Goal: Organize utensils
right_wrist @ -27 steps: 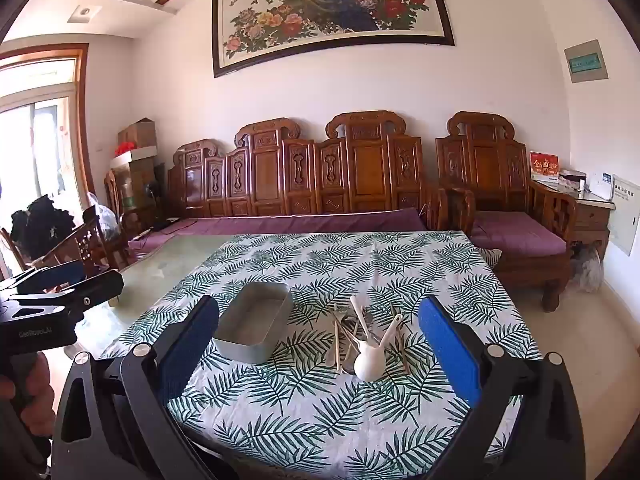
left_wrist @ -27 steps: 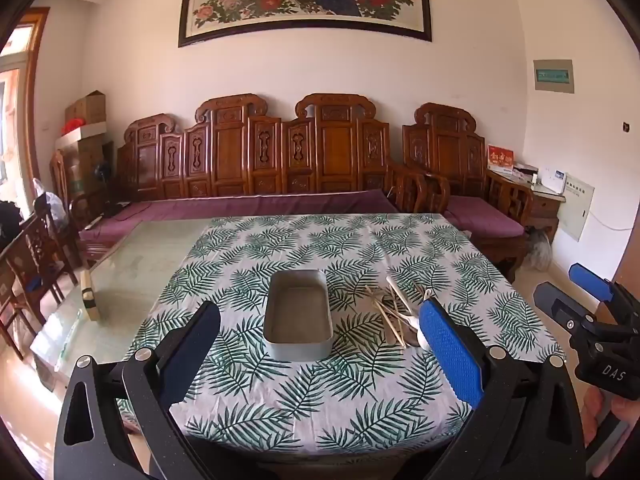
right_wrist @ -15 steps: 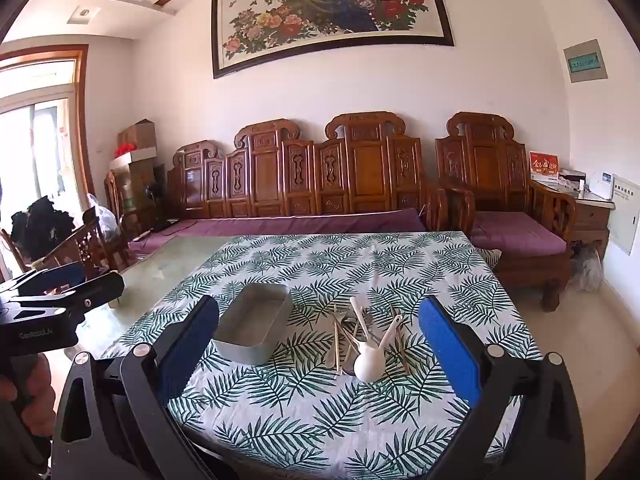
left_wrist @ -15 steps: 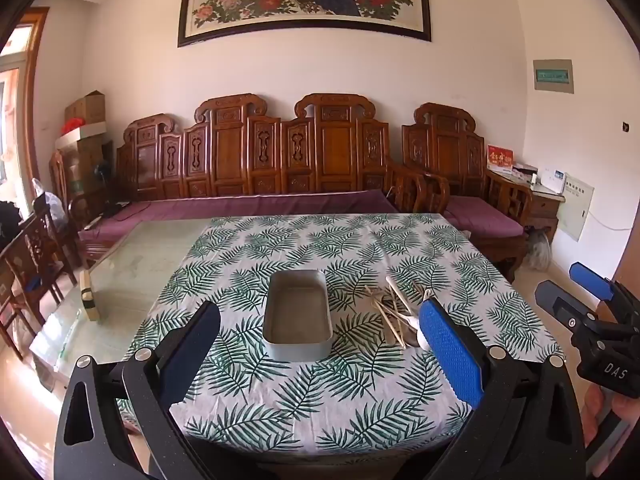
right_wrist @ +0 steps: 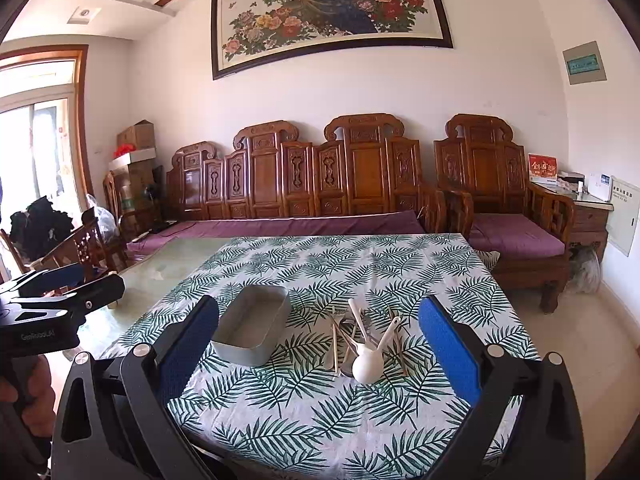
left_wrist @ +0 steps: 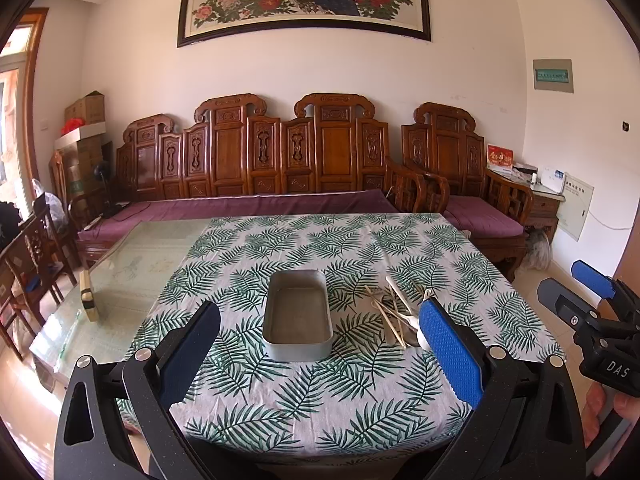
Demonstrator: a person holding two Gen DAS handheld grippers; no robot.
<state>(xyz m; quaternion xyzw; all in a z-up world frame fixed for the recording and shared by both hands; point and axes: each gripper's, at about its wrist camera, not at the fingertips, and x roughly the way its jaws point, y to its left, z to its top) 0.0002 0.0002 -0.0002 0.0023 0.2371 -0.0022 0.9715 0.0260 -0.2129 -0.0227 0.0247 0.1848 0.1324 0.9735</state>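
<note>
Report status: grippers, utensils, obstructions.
Left hand-held gripper open, empty. Right hand-held gripper open, empty. Utensils piled on cloth beside empty metal tray, untouched. Nothing in the way.

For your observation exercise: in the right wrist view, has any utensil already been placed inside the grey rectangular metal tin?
No: the grey rectangular metal tin is empty, and the white spoons and wooden chopsticks lie piled beside it on the leaf-print tablecloth.

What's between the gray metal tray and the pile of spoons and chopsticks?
Nothing but bare leaf-print tablecloth between the gray rectangular metal tray and the pile of white spoons and wooden chopsticks. The right wrist view shows that gap best.
</note>
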